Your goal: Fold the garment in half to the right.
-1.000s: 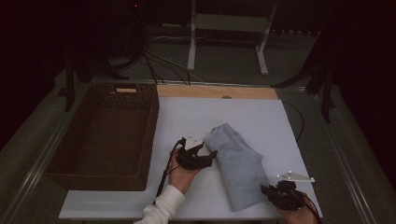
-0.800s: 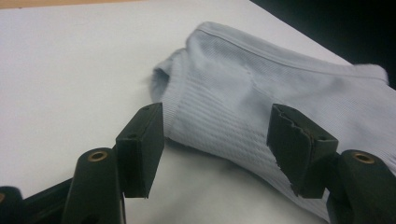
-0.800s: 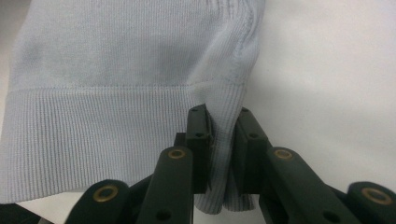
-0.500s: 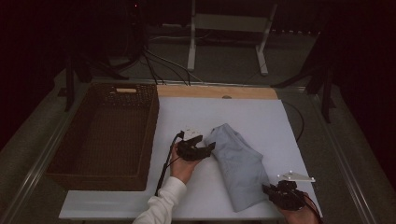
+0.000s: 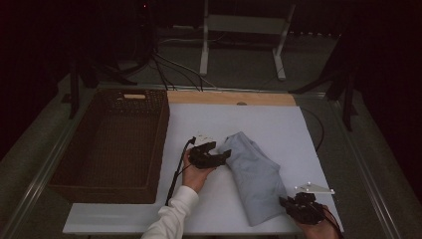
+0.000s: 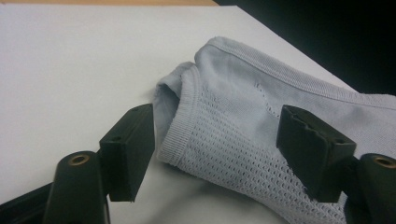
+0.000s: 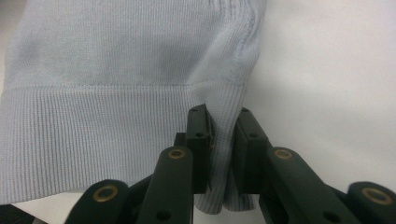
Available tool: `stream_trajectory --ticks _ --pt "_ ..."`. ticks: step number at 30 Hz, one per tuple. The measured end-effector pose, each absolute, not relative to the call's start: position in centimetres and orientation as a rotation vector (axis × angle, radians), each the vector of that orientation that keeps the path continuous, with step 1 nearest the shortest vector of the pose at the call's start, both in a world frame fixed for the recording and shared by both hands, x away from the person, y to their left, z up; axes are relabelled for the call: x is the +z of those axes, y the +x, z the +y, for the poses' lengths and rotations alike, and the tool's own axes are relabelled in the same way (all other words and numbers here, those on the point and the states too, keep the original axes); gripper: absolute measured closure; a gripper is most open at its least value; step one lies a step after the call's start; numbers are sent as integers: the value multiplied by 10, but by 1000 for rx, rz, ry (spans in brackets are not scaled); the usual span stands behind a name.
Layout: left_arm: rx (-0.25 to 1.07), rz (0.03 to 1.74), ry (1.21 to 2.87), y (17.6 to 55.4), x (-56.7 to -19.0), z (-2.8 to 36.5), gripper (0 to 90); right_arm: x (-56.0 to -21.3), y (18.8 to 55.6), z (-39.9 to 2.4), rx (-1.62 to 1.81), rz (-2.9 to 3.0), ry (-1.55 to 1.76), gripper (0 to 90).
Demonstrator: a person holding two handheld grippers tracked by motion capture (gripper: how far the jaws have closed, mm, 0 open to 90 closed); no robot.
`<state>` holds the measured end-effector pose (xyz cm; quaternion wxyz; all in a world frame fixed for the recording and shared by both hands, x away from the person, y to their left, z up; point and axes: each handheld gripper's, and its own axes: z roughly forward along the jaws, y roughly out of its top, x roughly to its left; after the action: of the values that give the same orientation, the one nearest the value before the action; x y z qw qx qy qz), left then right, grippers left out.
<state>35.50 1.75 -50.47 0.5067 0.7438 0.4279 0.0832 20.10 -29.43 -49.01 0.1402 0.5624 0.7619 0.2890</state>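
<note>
A pale blue sweater (image 5: 251, 177) lies folded on the white table (image 5: 278, 124), running from the middle toward the near right corner. To its left stands a dark wicker basket (image 5: 112, 142), and the high view alone takes in this basket and the wooden strip (image 5: 231, 97) along the table's far edge.

The left tool (image 5: 224, 157) sits at the sweater's far left end, held by a hand in a white sleeve (image 5: 171, 214). From above, the tool's spread is hard to read; the left gripper view (image 6: 215, 154) settles it: the jaws stand apart, having just been opening, with the sweater's ribbed edge and a patch of open mesh knit between them, the pads not pressing on the cloth.

The right tool (image 5: 291, 204) rests at the near right corner of the sweater. The right gripper view (image 7: 223, 140) shows what the high view cannot: the jaws are pressed together on a fold of the ribbed hem, which bunches between the pads and hangs out below them.
</note>
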Motion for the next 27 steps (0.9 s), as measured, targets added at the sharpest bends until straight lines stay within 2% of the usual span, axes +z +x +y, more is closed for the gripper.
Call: stream_trajectory --ticks 5,8,18,27 --pt "205 1069 1824 361 -506 16 170 -490 201 -294 836 2202 1626 794" --pt "196 1074 1851 365 -509 14 143 -490 201 -294 836 2202 1624 793" --pt "143 1089 1908 370 -520 8 141 -490 201 -294 837 2205 1624 793" --pt "93 1115 1944 376 -529 1 96 -490 201 -294 843 2208 1619 793"
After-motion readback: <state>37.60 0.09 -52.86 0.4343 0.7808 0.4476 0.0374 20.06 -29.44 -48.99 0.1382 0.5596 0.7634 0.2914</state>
